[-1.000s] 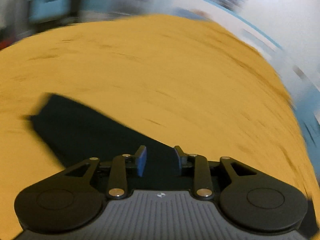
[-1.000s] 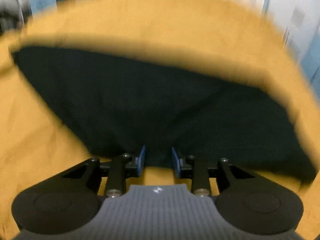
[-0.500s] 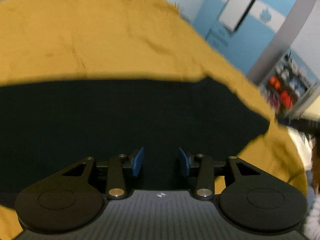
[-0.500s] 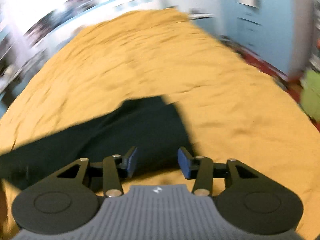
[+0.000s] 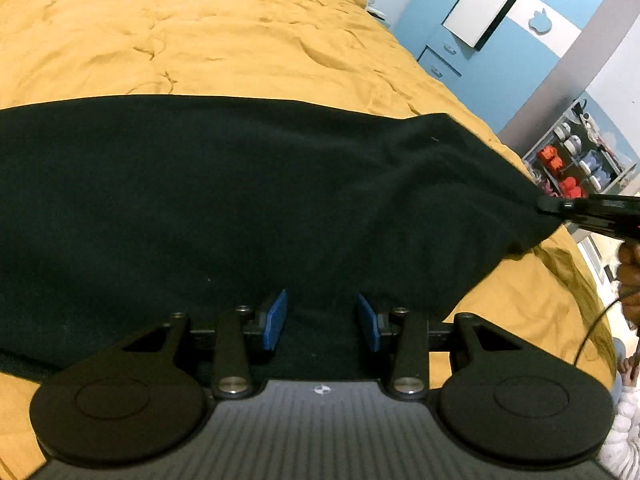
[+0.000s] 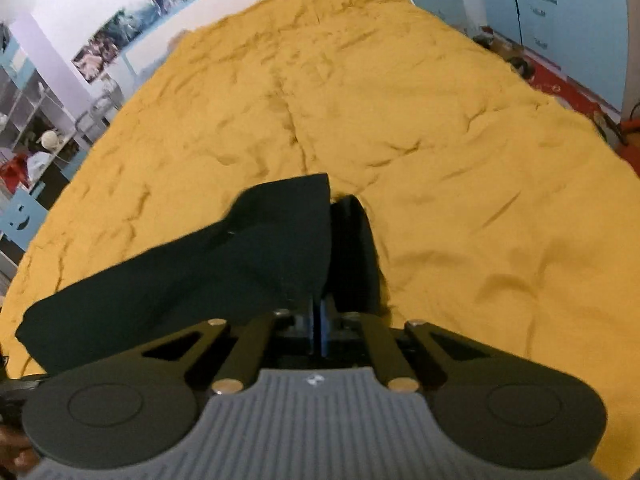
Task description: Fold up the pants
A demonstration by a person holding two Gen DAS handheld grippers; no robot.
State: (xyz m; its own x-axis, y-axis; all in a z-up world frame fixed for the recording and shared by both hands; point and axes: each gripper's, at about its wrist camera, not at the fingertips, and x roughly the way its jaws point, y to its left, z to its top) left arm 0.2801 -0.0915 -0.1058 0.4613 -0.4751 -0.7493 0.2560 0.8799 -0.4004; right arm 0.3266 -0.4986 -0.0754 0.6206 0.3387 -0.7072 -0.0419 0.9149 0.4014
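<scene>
Dark pants (image 5: 224,200) lie spread across a rumpled mustard-yellow bedspread (image 5: 200,32); in the left wrist view they fill the middle of the scene from the left edge to a raised corner at the right. The left gripper (image 5: 322,322) hovers over the near edge of the cloth with its blue pads (image 5: 276,320) parted about halfway; fabric lies under the gap, but the pads do not press on it. The right gripper (image 6: 319,330) has just been closing and its jaws are now pressed together, pinching the edge of the pants (image 6: 240,260), which rise in a fold from that grip. A blue cupboard (image 5: 472,68) stands beyond the bed's far right.
</scene>
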